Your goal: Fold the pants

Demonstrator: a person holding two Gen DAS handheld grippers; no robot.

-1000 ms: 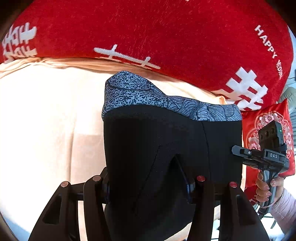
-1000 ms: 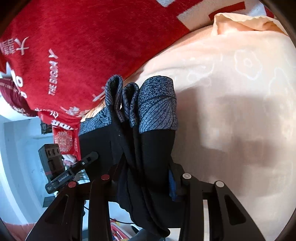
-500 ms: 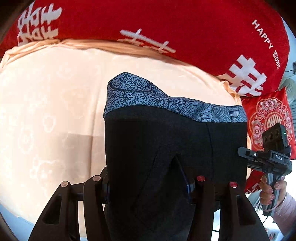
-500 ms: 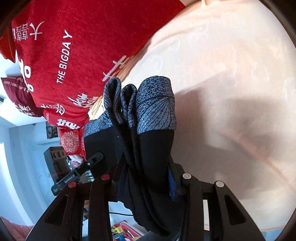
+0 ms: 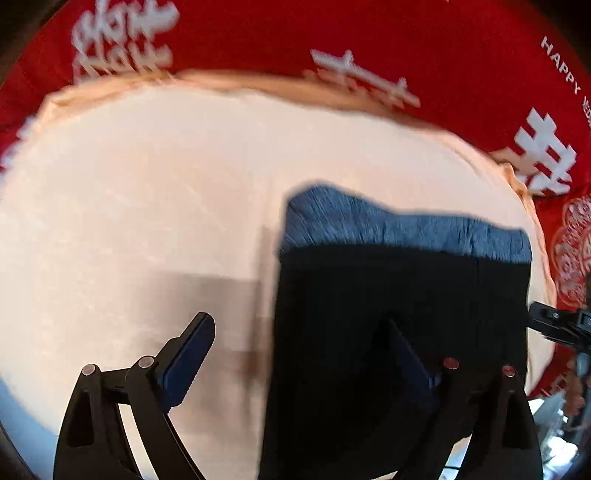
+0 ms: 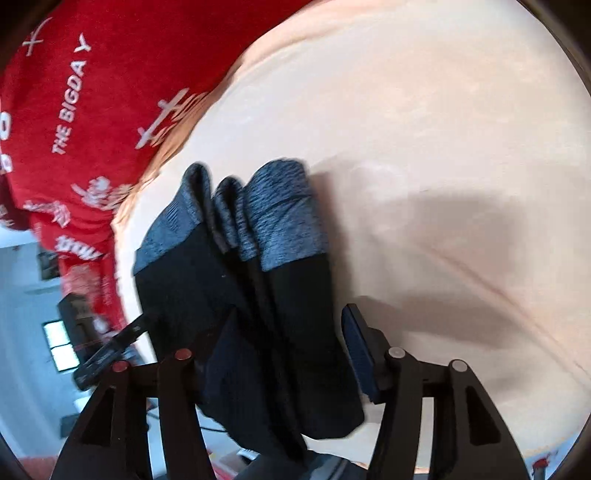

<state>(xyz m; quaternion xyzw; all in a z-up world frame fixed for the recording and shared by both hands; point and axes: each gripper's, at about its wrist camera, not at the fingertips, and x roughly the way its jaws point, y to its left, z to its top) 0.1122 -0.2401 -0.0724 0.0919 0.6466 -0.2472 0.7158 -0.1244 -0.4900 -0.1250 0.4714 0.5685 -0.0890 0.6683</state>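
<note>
Peach sheet (image 5: 147, 206) w/ red blanket (image 5: 295, 33) along far edge.

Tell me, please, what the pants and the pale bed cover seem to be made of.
The pants look like a soft, matte knit: black fabric with a blue-grey band at one end, bunching in rounded folds. The bed cover seems a smooth, slightly shiny peach fabric, perhaps satin or microfibre, with a faint pattern; motion blur leaves this uncertain.

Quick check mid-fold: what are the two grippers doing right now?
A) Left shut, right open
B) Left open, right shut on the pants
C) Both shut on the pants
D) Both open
D: the left gripper fingers are spread wide, and the right gripper stands apart from the pants.
</note>
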